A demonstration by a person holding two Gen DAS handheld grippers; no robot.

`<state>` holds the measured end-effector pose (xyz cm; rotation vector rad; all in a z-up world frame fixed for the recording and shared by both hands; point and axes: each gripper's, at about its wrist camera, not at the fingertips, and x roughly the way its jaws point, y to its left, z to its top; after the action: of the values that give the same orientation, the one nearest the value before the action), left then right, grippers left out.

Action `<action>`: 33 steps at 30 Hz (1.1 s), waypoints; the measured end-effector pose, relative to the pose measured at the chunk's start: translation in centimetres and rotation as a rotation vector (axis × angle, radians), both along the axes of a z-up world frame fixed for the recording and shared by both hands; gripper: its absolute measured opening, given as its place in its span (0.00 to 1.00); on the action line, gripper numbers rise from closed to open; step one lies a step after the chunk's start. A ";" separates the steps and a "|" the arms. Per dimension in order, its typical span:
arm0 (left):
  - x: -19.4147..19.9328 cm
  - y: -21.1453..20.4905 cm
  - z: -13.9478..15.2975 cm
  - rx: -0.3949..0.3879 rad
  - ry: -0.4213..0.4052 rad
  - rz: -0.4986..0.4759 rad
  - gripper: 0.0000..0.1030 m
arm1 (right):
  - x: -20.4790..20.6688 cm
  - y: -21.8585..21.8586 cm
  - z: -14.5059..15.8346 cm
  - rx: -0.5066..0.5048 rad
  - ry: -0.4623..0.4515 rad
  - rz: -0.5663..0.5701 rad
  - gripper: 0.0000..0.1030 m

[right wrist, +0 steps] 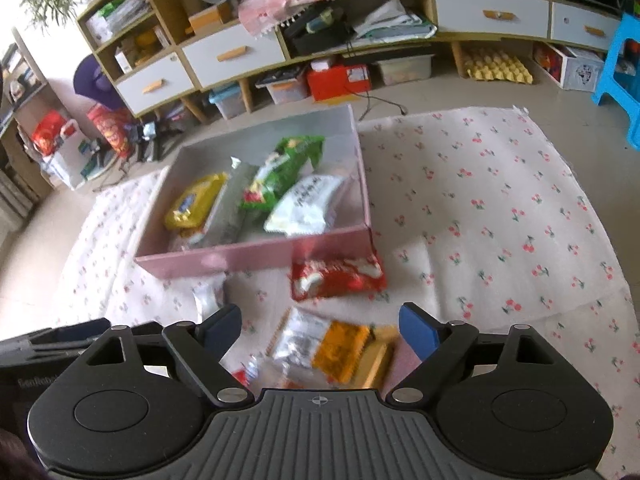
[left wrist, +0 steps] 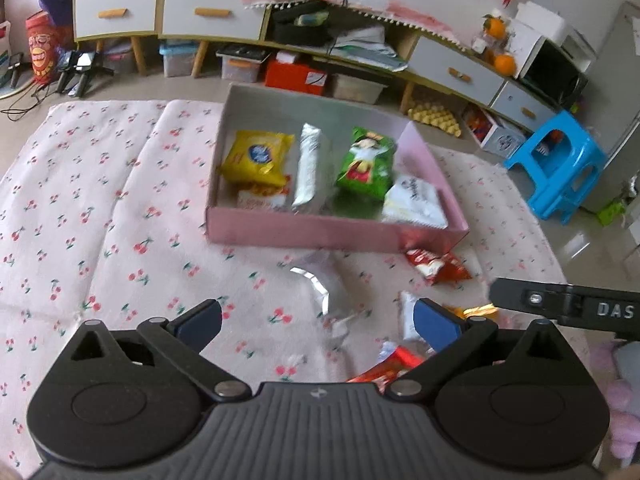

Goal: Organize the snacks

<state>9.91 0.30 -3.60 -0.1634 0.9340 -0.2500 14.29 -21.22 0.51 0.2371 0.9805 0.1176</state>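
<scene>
In the pink box, at twelve o'clock from both tools, five packets lie left to right: yellow packet over a half-hidden orange-white one, silver, green, white. The left gripper tilts downward, jaws spread wide and empty above a blurred silver wrapper. The right gripper is also angled down and spread, over a blurred silver-orange packet. One red packet touches the box front.
</scene>
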 end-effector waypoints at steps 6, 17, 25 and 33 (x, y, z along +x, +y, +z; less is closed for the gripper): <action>-0.6 0.9 -0.4 0.035 -0.002 0.007 0.99 | -0.5 -1.5 -1.2 -0.028 0.032 -0.007 0.85; -2.0 0.4 -1.6 -0.056 -0.015 -0.236 0.97 | -1.2 -3.0 -2.1 -0.122 -0.038 0.077 0.85; -3.2 -1.0 -2.8 -0.007 -0.059 -0.462 0.87 | -0.7 -2.4 -2.8 -0.152 -0.104 0.229 0.85; -2.4 -1.0 -3.8 -0.016 0.003 -0.465 0.56 | 0.6 -1.3 -4.2 -0.253 -0.109 0.252 0.85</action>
<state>7.55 -0.69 -7.38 0.0424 0.9654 -0.6864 14.84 -22.57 -3.67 -0.1245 0.9032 0.2324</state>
